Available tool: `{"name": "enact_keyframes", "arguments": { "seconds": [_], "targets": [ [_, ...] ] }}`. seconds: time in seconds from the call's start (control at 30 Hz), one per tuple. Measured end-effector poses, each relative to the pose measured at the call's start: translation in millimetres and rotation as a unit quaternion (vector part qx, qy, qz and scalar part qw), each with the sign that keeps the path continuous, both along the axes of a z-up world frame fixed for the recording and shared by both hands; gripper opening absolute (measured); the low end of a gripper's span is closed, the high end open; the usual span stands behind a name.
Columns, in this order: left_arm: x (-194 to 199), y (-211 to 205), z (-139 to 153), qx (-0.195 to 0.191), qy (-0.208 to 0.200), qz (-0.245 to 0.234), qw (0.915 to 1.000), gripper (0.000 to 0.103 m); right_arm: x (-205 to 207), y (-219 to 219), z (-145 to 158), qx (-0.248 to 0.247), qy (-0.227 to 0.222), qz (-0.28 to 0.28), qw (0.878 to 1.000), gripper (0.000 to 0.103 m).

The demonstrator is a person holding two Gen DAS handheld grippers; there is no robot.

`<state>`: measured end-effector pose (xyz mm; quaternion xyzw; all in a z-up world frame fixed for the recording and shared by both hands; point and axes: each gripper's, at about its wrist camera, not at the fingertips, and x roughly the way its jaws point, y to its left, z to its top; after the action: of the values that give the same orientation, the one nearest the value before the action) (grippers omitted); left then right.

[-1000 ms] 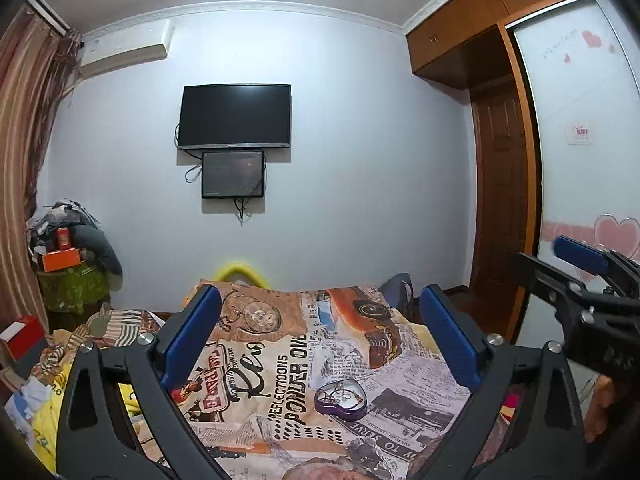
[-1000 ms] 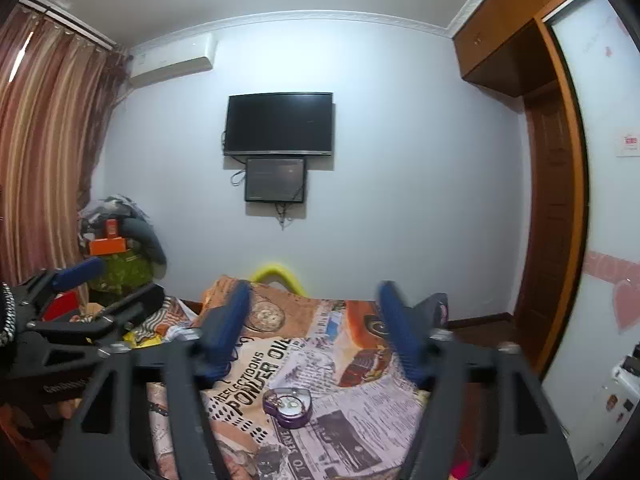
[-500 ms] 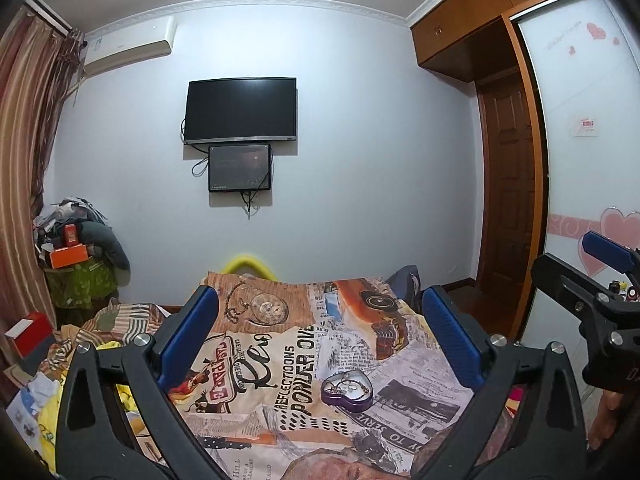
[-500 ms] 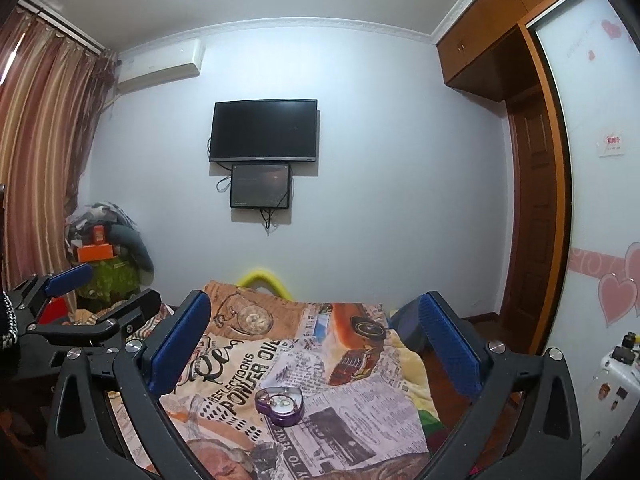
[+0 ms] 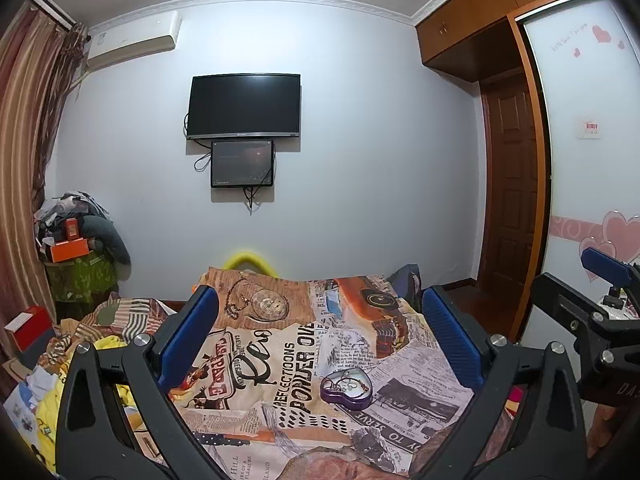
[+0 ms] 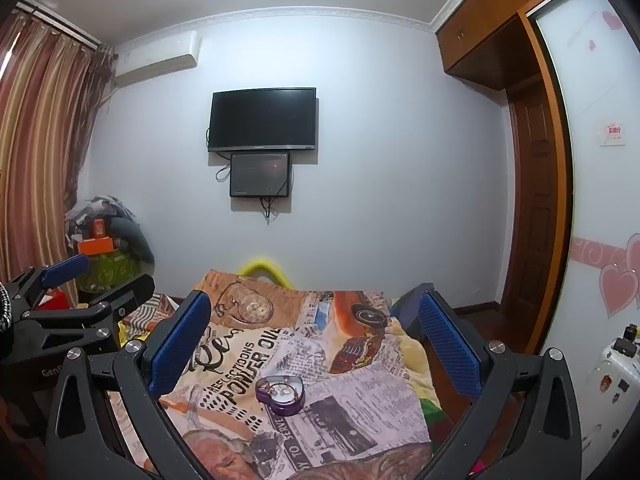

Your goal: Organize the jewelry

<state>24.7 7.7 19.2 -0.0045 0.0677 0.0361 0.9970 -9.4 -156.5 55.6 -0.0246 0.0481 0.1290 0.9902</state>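
A purple heart-shaped jewelry box [image 5: 346, 387] lies open on the printed bed cover [image 5: 280, 344], with thin chains and small pieces inside. It also shows in the right wrist view [image 6: 280, 394]. My left gripper [image 5: 318, 332] is open and empty, held above the bed with the box between and ahead of its fingers. My right gripper [image 6: 314, 330] is open and empty, also above the bed short of the box. The right gripper shows at the right edge of the left wrist view [image 5: 600, 320]. The left gripper shows at the left edge of the right wrist view [image 6: 76, 300].
A newspaper-print cover [image 6: 312, 360] spreads over the bed. Loose clothes [image 5: 100, 320] lie at the bed's left. A cluttered pile [image 5: 76, 240] stands by the curtain. A TV [image 5: 245, 106] hangs on the far wall. A wooden door [image 5: 508, 184] and wardrobe are on the right.
The right gripper has opened wide from a narrower gap. Both views have tilted slightly so the bed and box sit a little higher and nearer in frame.
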Motion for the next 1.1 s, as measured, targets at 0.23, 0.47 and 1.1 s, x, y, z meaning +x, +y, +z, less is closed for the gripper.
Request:
{"name": "enact_keyframes", "arguments": {
  "seconds": [0.23, 0.47, 1.1],
  "targets": [
    [0.0, 3.5, 0.3, -0.005, 0.0, 0.002, 1.0, 0.102, 1.1, -0.9, -0.4, -0.001, 0.007, 0.002, 1.0, 0.103],
    [0.7, 5.3, 0.0, -0.008, 0.001, 0.001, 1.0, 0.102, 2.6, -1.5, 1.1, -0.001, 0.011, 0.003, 1.0, 0.103],
    [2.0, 6.7, -1.6, -0.014, 0.004, 0.0, 0.9999, 0.102, 5.0, -3.4, 0.0, 0.002, 0.017, 0.003, 1.0, 0.103]
  ]
}}
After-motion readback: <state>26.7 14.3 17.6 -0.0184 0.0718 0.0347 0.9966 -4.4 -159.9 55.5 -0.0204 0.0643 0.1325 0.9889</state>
